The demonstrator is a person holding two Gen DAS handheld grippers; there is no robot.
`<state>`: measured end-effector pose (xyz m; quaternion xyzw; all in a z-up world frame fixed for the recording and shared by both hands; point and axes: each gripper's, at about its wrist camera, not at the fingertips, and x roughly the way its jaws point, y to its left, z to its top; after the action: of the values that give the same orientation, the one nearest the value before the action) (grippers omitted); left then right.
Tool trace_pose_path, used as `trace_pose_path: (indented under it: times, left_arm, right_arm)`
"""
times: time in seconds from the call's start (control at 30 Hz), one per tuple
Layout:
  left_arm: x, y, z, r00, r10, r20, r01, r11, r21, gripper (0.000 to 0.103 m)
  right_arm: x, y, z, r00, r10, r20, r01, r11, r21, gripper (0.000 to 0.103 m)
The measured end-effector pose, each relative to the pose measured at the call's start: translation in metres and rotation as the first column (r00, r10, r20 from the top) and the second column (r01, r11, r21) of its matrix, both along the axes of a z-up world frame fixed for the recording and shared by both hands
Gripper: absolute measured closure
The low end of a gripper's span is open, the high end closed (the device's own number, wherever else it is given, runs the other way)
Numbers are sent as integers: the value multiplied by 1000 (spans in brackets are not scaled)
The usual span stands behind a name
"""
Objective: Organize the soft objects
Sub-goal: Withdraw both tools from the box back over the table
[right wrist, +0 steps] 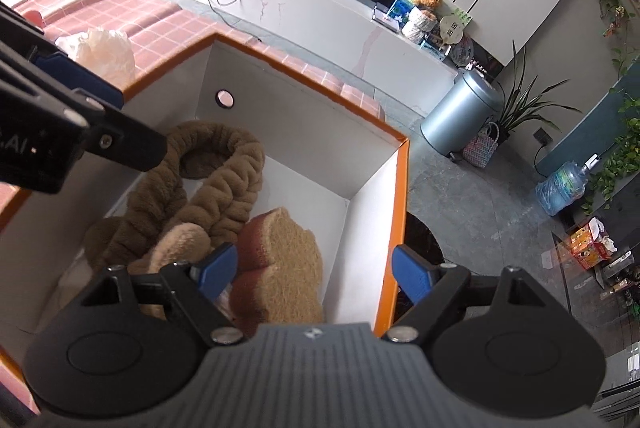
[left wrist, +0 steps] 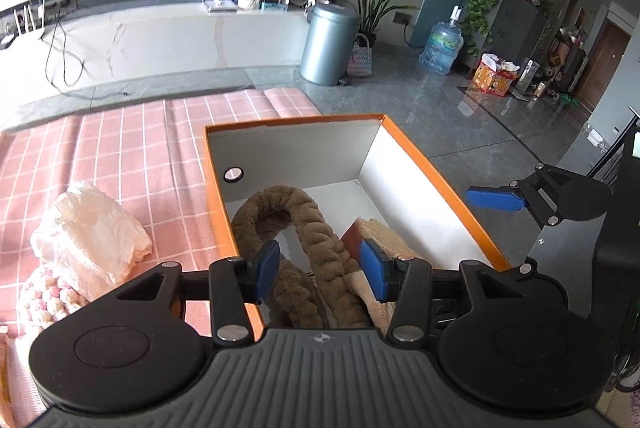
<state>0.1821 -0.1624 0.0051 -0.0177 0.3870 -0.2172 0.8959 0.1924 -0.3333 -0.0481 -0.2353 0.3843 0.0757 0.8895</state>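
Note:
An orange-rimmed box with white walls holds a brown fuzzy looped soft thing and a tan bread-shaped plush. My left gripper is open and empty, hovering over the box's near end above the brown loop. In the right wrist view the same box shows the brown loop and the bread plush. My right gripper is open and empty, straddling the box's right wall above the plush. A crumpled white soft bundle and a pink-white knitted item lie on the pink checked cloth.
The right gripper's blue fingertip shows at the right of the left wrist view. The left gripper body crosses the right wrist view's left side. A grey bin, a water bottle and plants stand on the tiled floor beyond.

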Motion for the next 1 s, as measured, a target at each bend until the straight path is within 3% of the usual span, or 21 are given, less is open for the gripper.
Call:
trace_pose_path:
  times: [0.3,0.5,0.67,0.87,1.0]
  left_arm:
    - [-67,49,20,984,80,161,-67,994,-86,49]
    - [-90,103,24,971,147,187,-124,984,-128,49]
    - [-103,146,21,962,206,181,-185,975,-125,49]
    - [-117,190,5,938,308,160,-296,950,-97,49]
    - [-118,220,-12,919,379,113,-371,925,-85,49]
  right_arm:
    - [-59,33,35,987,-81,139,45,968,246,20]
    - [-91,74,39,967,-154,204,60,913,403,21]
    - [-104,118,32,965,-186,185,71,864,498,26]
    - [-116,162,5,970,-210,125,110,831,546,27]
    - [-119,188,-17,985,-158,70,103,859,502,27]
